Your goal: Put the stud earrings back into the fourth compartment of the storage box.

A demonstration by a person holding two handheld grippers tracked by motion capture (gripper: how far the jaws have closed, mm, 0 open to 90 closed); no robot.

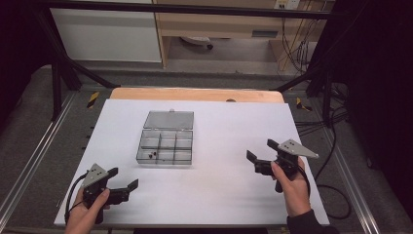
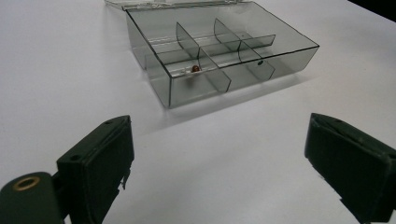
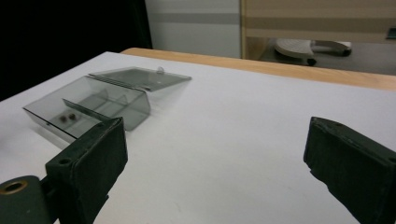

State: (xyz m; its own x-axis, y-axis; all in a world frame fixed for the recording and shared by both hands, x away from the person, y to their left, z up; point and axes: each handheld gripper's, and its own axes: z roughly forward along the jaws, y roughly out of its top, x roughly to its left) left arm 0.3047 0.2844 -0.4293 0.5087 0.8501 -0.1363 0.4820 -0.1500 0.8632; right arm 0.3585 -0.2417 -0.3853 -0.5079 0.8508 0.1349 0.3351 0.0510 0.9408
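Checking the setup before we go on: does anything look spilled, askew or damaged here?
Nothing stands out. The clear compartment box sits square on the white table with its lid laid open behind it. Two small dark beads lie inside one near compartment. Both hand-held grippers, left and right, are open and apart from it.

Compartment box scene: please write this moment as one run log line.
left gripper: open, empty | right gripper: open, empty | compartment box: lid open, two small beads inside

We note a white sheet (image 1: 229,146) covering the worktop, whose bare wooden edge (image 1: 195,94) shows along the far side, with a black frame bar (image 1: 185,9) overhead, black cables (image 1: 297,46) hanging beyond at right, and grey floor (image 1: 29,131) around.
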